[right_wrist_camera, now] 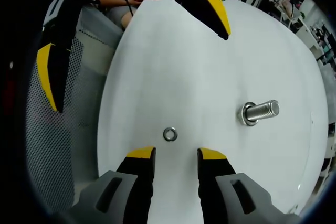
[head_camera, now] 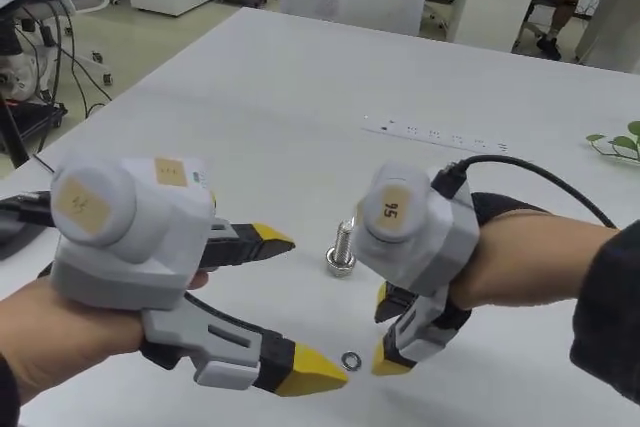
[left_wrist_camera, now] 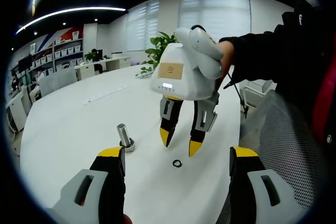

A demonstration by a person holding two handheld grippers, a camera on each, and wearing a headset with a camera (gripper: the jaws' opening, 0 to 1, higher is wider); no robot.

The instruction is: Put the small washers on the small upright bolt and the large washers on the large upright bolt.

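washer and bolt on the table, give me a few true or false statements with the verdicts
1. The washer lies flat on the table. True.
2. The right gripper is shut on the washer. False: its jaws are open and the washer lies just ahead of them, untouched.
3. The bolt lies on its side. False: it stands upright.
4. The left gripper is open. True.

Open tabletop (head_camera: 300,97) lies all round the washer (head_camera: 350,358); only the upright bolt (head_camera: 341,249) stands near it.
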